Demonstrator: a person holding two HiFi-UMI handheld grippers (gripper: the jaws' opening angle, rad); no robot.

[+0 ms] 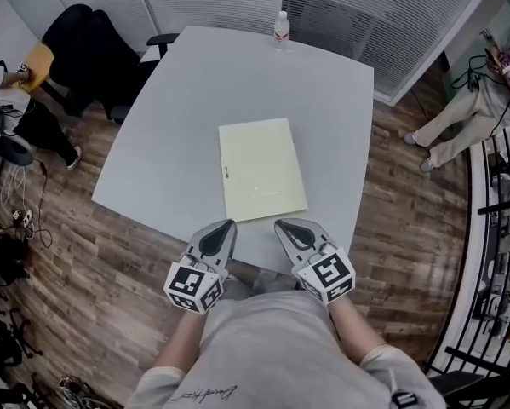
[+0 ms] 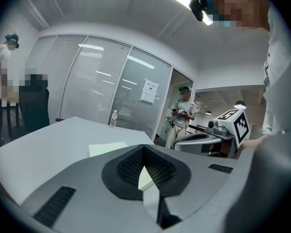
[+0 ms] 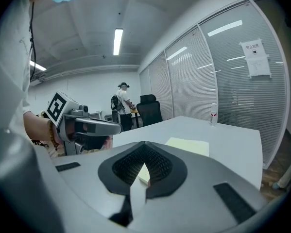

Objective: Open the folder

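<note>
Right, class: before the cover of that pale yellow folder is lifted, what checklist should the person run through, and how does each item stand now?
1. Folder flat and closed on the table: ok.
2. Nothing lying on the folder: ok.
3. Bottle well away, at the table's far edge: ok.
4. Left hand-held gripper and right hand-held gripper at the folder: not ok, both short of its near edge.
5. Jaws apart to take the cover: not ok, both shut and empty.
6. Which edge opens: cannot tell.
</note>
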